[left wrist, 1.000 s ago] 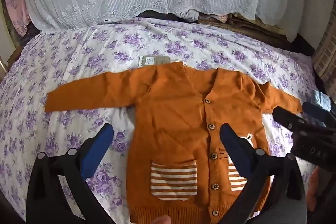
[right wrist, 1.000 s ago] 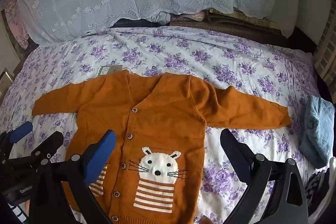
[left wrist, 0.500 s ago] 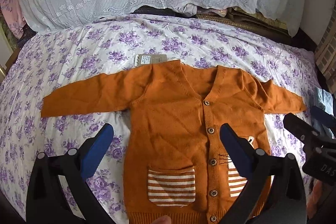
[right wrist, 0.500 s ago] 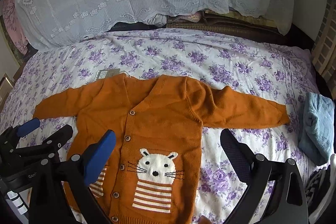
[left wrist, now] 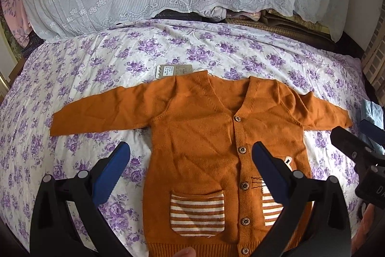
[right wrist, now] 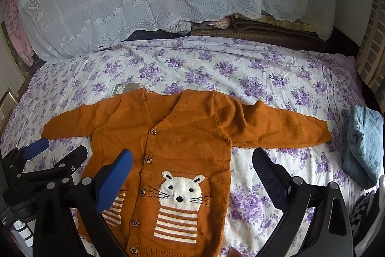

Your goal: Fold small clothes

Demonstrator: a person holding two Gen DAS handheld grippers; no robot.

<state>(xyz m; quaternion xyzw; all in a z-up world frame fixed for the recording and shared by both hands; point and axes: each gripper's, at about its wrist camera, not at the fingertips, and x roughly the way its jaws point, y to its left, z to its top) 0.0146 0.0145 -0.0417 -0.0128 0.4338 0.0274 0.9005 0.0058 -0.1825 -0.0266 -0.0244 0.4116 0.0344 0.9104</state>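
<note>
The orange cardigan (left wrist: 199,141) lies flat on the floral bedsheet (left wrist: 168,49), sleeves spread crosswise (buttoned front up), ahead of both grippers, left gripper (left wrist: 190,158) and right gripper (right wrist: 192,160) gaping empty, each nearer its own sleeve

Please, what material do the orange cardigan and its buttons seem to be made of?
The orange cardigan looks like a soft, matte knit, probably wool or acrylic yarn: ribbing shows at the hem and stitch lines run along the shoulder seams. Its buttons look like wood, being brown and dull, though wood-look plastic is possible.
</note>
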